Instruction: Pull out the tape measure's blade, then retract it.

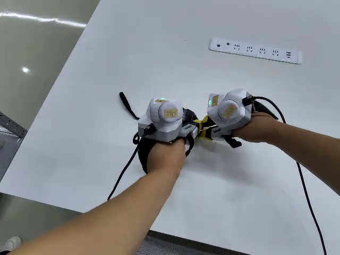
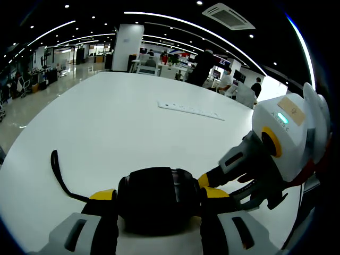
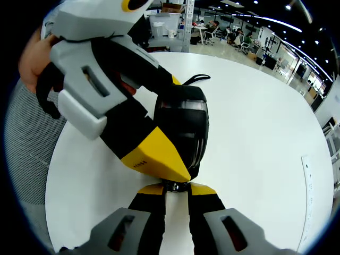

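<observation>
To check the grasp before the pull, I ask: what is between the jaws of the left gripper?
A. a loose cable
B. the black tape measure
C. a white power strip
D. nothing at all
B: in the left gripper view, the tape measure sits between the two yellow-tipped jaws of the left gripper, which press on its sides.

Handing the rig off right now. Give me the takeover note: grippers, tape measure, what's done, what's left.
Left gripper: shut on the tape measure case, on or just above the table.
Right gripper: jaws closed at the case mouth, apparently on the blade tip.
Done: both grips look set; no length of blade is out yet.
Left: pull the blade out, then retract it.
</observation>
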